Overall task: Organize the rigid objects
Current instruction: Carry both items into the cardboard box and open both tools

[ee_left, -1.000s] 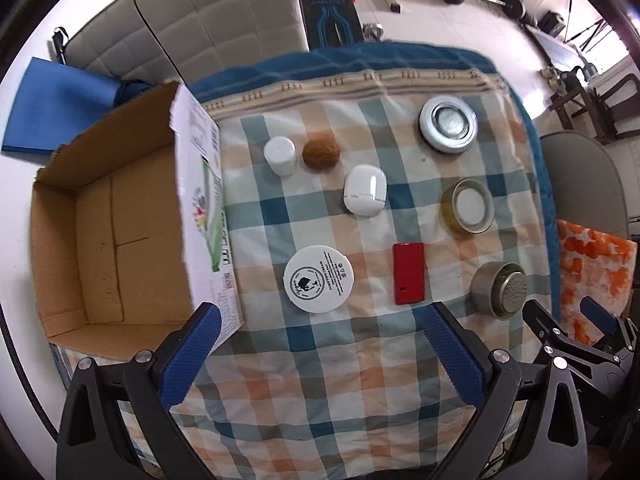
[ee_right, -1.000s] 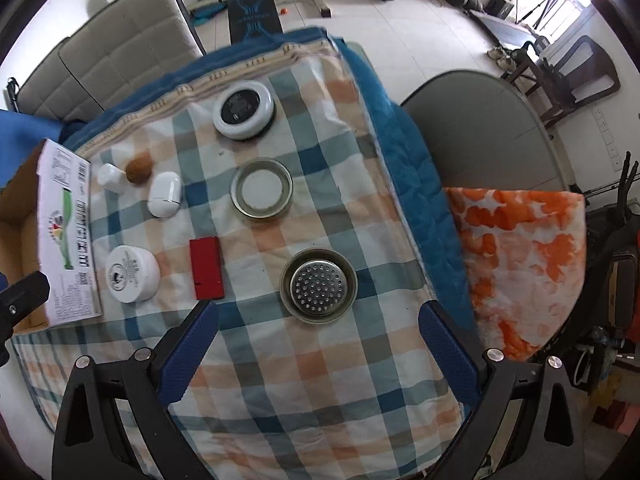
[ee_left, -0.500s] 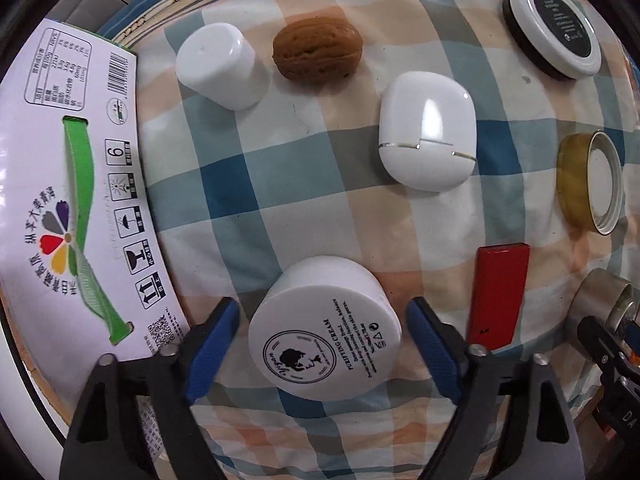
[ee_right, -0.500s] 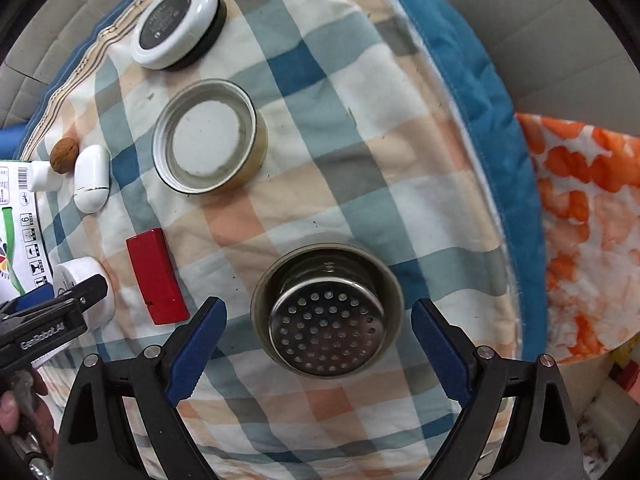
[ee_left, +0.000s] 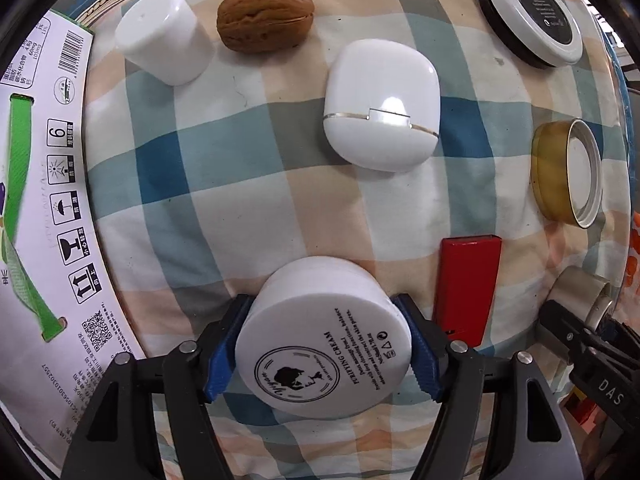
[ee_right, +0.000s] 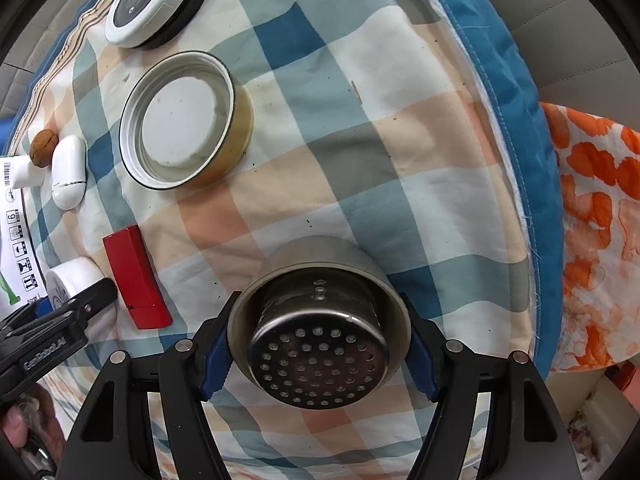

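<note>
My left gripper (ee_left: pixel 322 352) points down at the checked cloth, and its blue pads press both sides of a white cream jar (ee_left: pixel 320 332). In the right wrist view my right gripper (ee_right: pixel 319 356) has its jaws closing on a round metal strainer cup (ee_right: pixel 320 360), and the pads touch its rim on both sides. Both objects rest on the cloth. A red flat case (ee_left: pixel 468 280) lies between the two. The left gripper's black frame (ee_right: pixel 52 328) shows at the left edge of the right wrist view.
Farther back lie a white cap (ee_left: pixel 160 46), a walnut (ee_left: pixel 264 18), a white earbud case (ee_left: pixel 382 104), a gold-rimmed lid (ee_left: pixel 568 172) and a black-and-white tin (ee_left: pixel 532 14). A printed cardboard box flap (ee_left: pixel 36 200) stands at the left. The cloth's blue edge (ee_right: pixel 516 120) drops off at the right.
Both grippers came down to the cloth from high above. The left jaws narrowed around the cream jar, and the right jaws narrowed around the metal strainer cup.
</note>
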`<act>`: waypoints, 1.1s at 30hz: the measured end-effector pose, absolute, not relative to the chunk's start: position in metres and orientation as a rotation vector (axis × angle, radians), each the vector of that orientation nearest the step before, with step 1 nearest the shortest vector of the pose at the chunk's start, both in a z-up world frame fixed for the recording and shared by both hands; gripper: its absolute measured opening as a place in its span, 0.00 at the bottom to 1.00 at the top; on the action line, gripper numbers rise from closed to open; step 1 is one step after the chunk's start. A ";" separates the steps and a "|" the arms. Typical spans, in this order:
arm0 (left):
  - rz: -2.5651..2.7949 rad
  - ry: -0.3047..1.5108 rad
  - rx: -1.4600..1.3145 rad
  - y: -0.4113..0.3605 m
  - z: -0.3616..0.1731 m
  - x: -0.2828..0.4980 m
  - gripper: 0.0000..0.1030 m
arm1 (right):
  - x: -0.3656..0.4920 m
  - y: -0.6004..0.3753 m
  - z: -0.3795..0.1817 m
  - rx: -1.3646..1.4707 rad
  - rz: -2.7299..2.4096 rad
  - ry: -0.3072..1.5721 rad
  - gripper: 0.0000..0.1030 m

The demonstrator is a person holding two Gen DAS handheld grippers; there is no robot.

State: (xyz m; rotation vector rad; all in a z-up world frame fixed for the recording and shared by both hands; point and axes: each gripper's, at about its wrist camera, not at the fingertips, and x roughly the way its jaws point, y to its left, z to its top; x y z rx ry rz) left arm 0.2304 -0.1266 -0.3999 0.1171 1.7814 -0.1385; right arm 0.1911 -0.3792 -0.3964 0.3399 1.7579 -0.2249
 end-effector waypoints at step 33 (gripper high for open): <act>-0.149 1.458 -0.003 -0.079 -0.237 0.192 0.65 | 0.212 -0.268 -0.363 0.173 0.084 1.612 0.71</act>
